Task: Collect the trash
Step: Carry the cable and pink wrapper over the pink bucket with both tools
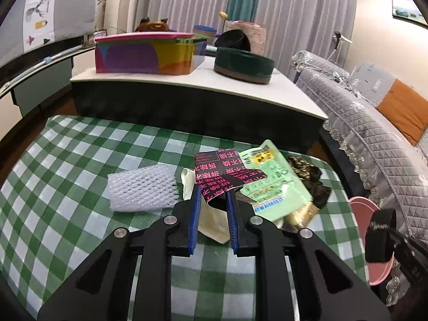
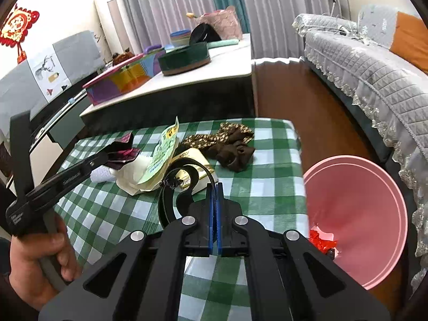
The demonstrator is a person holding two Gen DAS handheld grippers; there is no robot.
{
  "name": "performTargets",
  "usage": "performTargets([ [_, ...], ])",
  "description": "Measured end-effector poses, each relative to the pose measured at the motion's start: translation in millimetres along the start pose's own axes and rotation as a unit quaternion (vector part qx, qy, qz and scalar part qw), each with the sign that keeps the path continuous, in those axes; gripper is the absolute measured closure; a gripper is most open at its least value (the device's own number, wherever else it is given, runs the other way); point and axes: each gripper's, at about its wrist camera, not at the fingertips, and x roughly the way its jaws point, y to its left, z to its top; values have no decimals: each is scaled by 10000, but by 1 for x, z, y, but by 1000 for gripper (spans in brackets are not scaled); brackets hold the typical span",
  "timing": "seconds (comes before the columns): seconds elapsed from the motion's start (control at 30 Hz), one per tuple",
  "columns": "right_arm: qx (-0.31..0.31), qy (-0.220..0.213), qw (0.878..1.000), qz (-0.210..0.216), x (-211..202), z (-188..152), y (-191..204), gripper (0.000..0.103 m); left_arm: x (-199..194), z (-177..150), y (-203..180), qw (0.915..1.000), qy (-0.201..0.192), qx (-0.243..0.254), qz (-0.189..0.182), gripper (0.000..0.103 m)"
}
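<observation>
A pile of trash lies on the green-checked table (image 1: 67,160): white foam netting (image 1: 143,187), a black wrapper with pink characters (image 1: 222,171), a light green packet (image 1: 275,184), a cream paper (image 1: 211,222), a gold packet (image 1: 302,214) and a brown crumpled cloth (image 1: 313,176). My left gripper (image 1: 213,195) is part open, its blue pads either side of the black wrapper's lower edge; it also shows in the right wrist view (image 2: 117,155). My right gripper (image 2: 215,187) is shut and empty, near the gold packet (image 2: 192,171). A pink bin (image 2: 355,214) holds red scraps (image 2: 321,240).
Behind the table stands a low white-topped table (image 1: 200,80) with a colourful box (image 1: 144,53) and a dark green round tin (image 1: 243,64). A grey quilted sofa (image 2: 374,75) runs along the right. Brown floor (image 2: 294,107) lies between the sofa and the tables.
</observation>
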Motion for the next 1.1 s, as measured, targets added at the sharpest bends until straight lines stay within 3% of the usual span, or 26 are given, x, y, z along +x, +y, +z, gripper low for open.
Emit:
performTargets([
  [0.47,228,-424,9986,-226,-50,1,-19,101,-58,-16,-23,9985,-362,249,-314,84],
  [1.1,554,-732,9924,-819,-84,-1,-65,101,-63,-32,-69,9945,-354,570,-808,84],
])
